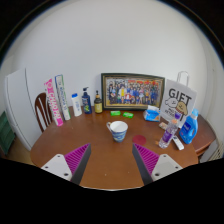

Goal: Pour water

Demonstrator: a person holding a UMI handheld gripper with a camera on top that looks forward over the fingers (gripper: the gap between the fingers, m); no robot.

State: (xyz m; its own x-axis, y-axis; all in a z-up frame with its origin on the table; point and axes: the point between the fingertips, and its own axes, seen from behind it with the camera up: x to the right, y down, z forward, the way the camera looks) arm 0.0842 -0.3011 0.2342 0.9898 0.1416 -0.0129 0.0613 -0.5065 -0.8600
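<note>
The hand-held gripper (110, 160) is wide open and holds nothing, its fingers above the bare wooden table (100, 165). Beyond them stands a white mug (118, 130); I cannot see what is inside. Further back, bottles (81, 102) stand near a framed photo (132, 91). I judge pouring has not begun: next comes reaching for a water container.

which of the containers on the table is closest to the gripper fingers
The white mug, standing alone mid-table just ahead of the open gripper. The bottles stand farther back, beside the framed photo near the wall.
</note>
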